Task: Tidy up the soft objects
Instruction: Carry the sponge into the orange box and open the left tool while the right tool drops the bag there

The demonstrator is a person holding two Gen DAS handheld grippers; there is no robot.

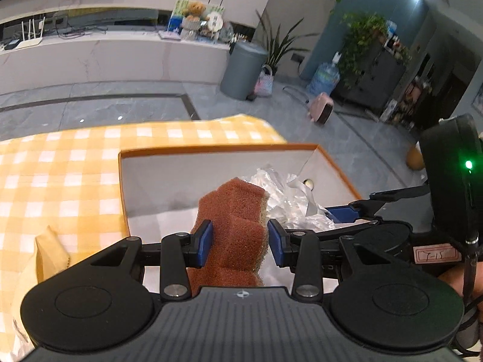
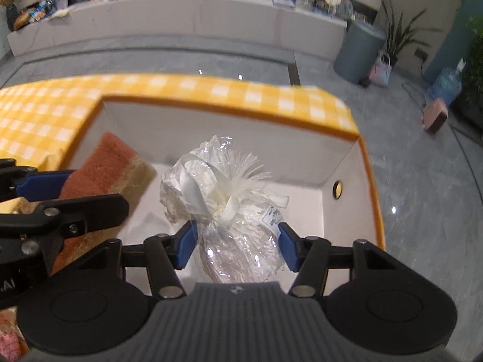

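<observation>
Soft objects here are two: a rust-brown scouring sponge with a tan foam underside (image 1: 238,226), and a crinkled clear plastic bundle tied with a white ribbon (image 2: 238,211). Both hang over a white cardboard box with an orange rim (image 1: 211,147), which stands on a table under a yellow-and-white checked cloth (image 1: 60,166).

The box sits at the table's far right corner; in the right wrist view its right wall (image 2: 374,181) runs just beside the table edge, with grey tiled floor (image 2: 422,211) beyond. The cloth to the left of the box lies bare up to a pale yellow folded item (image 1: 48,253) near the left gripper. Inside the box the white floor shows open between the sponge and the left wall. A small round hole (image 2: 337,189) pierces the right wall.

The left gripper (image 1: 240,242) stands about half open and clamps the sponge, its blue pads pressed to both sides; the sponge tilts upward over the box. The right gripper (image 2: 238,246) stands about half open as well, its blue pads against the bundle's lower part, grasping it. The two grippers are close together, the bundle just to the right of the sponge.
</observation>
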